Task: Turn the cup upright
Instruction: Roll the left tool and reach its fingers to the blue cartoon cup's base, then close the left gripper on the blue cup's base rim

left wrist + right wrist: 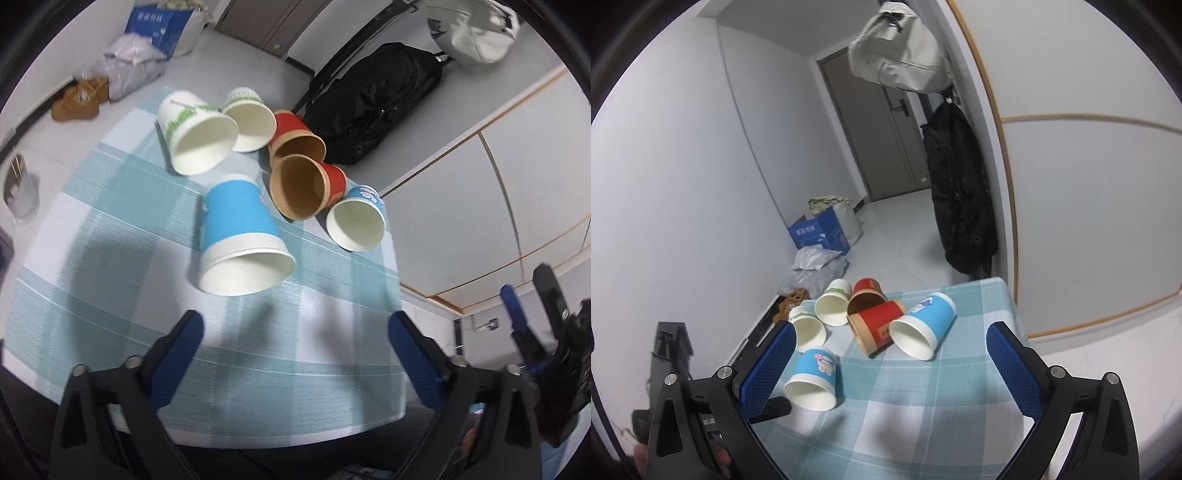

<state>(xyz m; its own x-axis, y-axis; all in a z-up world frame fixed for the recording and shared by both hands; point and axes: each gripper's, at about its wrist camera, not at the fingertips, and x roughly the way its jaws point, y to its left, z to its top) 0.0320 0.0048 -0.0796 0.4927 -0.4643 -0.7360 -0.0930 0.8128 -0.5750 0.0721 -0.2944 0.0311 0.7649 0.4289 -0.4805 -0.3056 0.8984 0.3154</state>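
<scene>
Six paper cups lie tipped on the checked cloth (110,236) — two blue (236,221), two red (334,186), seemingly two green-printed white (184,118).

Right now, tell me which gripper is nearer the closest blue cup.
Left. The left gripper is open just short of the blue cup's mouth, lined up with it. The right gripper is open farther back and off to the cup's right.

Left claw (295,332), right claw (891,349): blk frames, blue textured pads, silver screws.
</scene>
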